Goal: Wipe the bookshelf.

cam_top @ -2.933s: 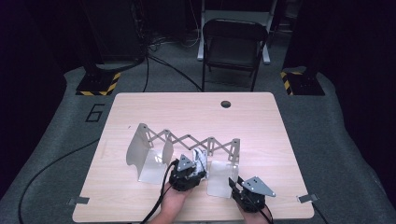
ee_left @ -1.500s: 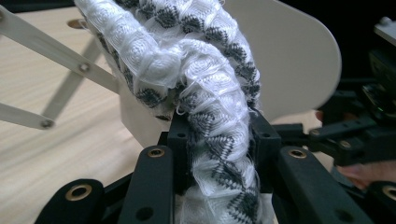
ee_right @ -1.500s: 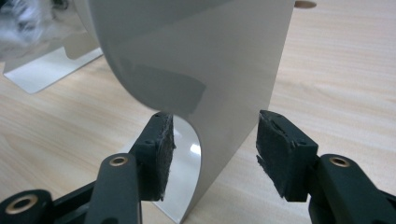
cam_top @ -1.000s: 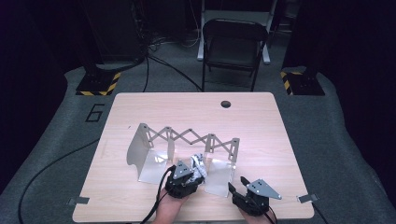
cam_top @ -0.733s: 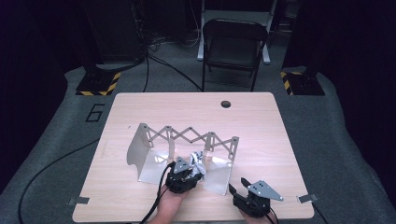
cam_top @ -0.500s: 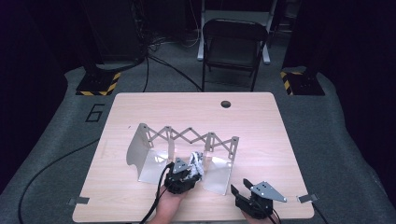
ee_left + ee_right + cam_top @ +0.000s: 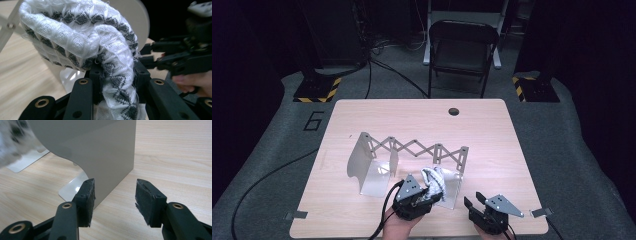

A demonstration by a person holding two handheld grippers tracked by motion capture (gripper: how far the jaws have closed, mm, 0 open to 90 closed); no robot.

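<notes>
While the left gripper clamps the bunched cloth, the rack stands just ahead. Beside it, the right gripper, empty, has just been narrowing. Next, I'd judge, comes draping.

Far tabletop open; expanding rack blocks centre; right front probably passable.
</notes>
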